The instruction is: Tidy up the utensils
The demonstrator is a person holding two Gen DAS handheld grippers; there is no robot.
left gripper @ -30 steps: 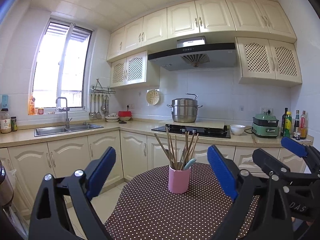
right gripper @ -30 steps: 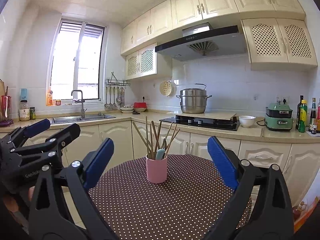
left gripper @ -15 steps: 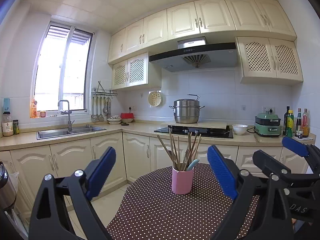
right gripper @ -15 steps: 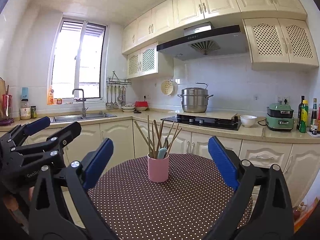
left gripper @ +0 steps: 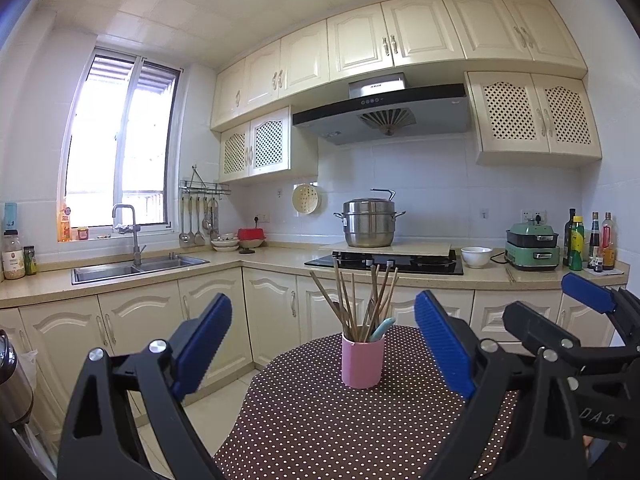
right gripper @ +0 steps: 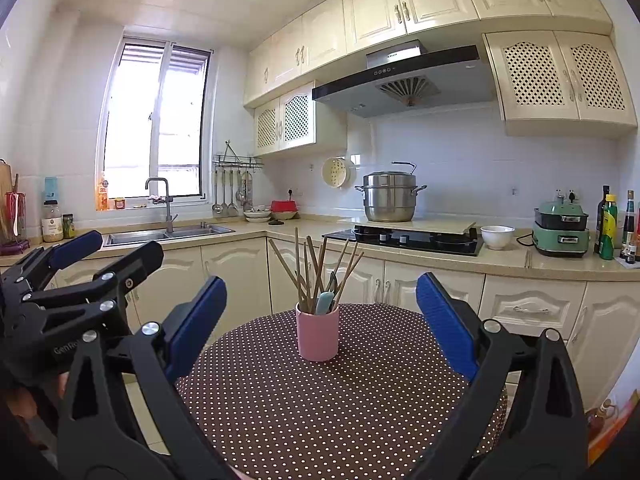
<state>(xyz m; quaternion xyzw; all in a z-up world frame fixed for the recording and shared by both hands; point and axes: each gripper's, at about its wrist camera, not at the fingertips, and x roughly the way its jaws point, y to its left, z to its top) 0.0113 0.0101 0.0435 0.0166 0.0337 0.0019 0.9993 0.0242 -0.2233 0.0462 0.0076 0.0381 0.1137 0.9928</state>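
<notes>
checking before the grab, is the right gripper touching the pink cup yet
Apart. The right wrist view shows the right gripper open, its jaws on either side of the pink cup with dotted tablecloth showing between each and the cup.

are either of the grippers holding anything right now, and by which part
Nothing is held. The left gripper and right gripper are both open and empty; the chopsticks stand in the pink cup.

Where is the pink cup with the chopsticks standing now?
In both wrist views the pink cup stands upright on the far part of the dotted tablecloth, ahead of both open tongs and touching neither, with the stove counter behind it.
</notes>
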